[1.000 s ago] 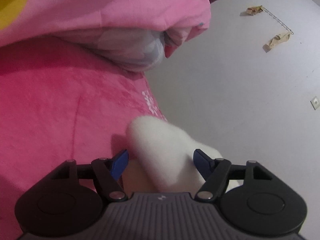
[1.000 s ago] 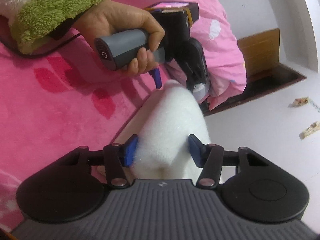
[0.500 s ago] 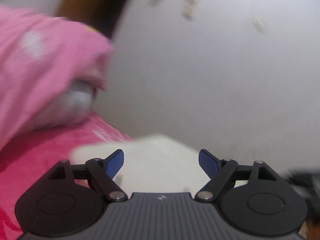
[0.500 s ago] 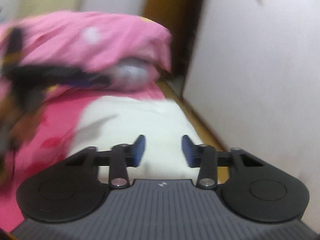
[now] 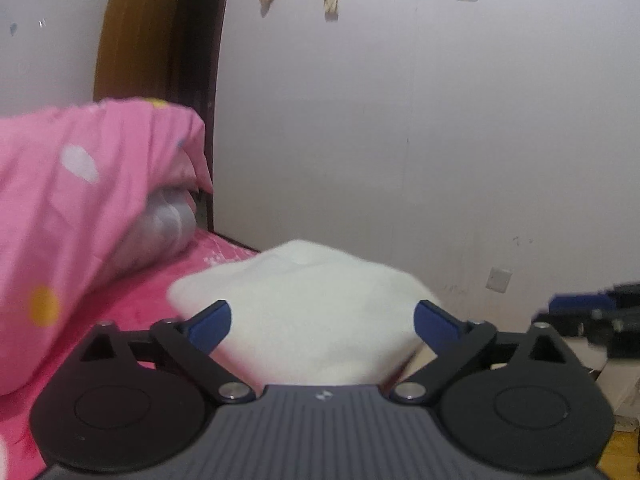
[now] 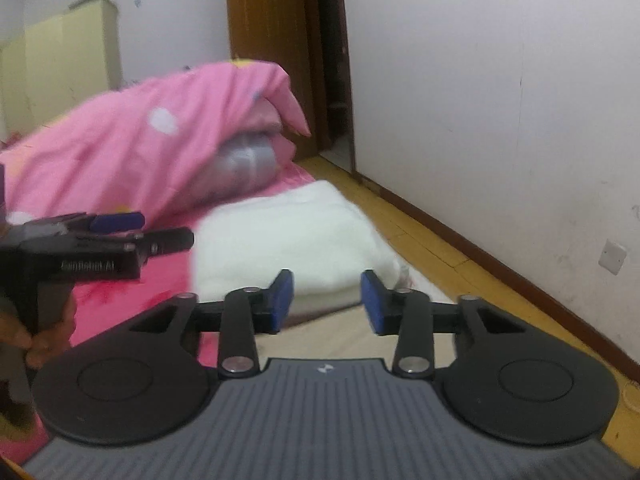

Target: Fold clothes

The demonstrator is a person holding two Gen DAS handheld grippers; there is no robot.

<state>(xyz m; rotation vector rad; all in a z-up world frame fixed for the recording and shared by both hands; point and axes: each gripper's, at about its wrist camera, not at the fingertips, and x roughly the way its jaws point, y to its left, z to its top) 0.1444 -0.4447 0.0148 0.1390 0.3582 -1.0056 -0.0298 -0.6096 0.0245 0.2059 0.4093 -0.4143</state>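
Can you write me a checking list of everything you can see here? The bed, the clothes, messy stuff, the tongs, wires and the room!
Surface: bed, pink sheet.
Job's things: white garment, folded, lying at the bed's edge.
Clutter: pink quilt, heaped behind the garment.
Tongs: left tongs wide open, just been opening; right tongs open, just been opening; nothing gripped.
Cables: nothing seen.
Surroundings: white wall, brown door, wooden floor, wall socket.

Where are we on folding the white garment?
Done: the white garment lies folded flat on the pink bed sheet. In hand: nothing; left tongs and right tongs are open and clear of it, both just opening. Left: no other clothes in view.
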